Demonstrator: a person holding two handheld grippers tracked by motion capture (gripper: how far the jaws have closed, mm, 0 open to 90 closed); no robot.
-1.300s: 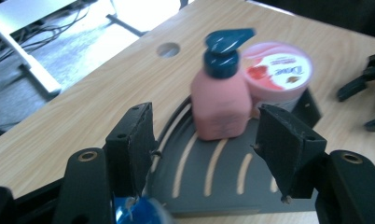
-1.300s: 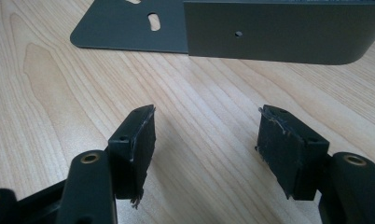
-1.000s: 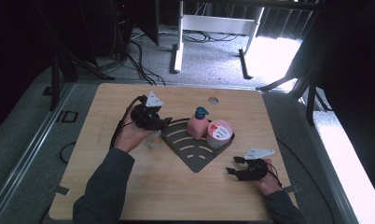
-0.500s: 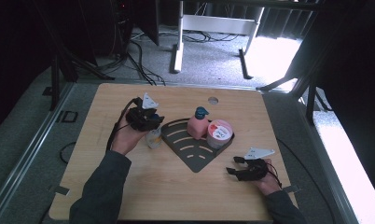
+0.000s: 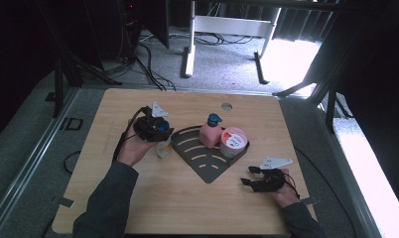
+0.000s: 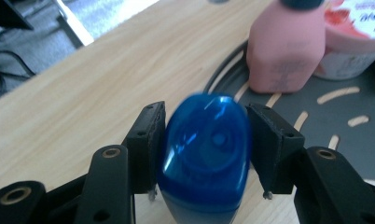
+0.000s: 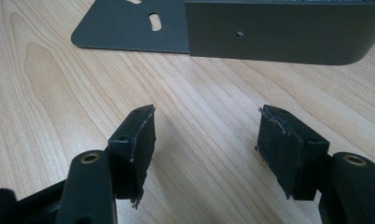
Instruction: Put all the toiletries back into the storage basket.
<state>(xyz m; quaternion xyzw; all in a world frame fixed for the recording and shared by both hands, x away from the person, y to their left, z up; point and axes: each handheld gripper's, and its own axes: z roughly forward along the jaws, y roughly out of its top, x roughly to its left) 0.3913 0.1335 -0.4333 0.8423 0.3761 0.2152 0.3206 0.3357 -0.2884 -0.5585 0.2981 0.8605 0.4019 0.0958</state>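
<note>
Left gripper view: the left tool [image 6: 202, 147] sits at the bottom centre of the frame with its jaws pressed against both sides of a blue cap [image 6: 204, 149]; a pink bottle [image 6: 288, 46] and a pink-lidded tub [image 6: 351, 42] stand on the dark tray [image 6: 344, 126] at upper right. High view: that tool [image 5: 155, 130] holds the capped bottle [image 5: 163, 148] at centre left, just beside the tray's [image 5: 207, 166] left edge on the bench [image 5: 187, 198]. Right gripper view: the right tool [image 7: 206, 149] is wide open and empty low over the wood, with the tray's wall [image 7: 279, 32] across the top of the frame.
</note>
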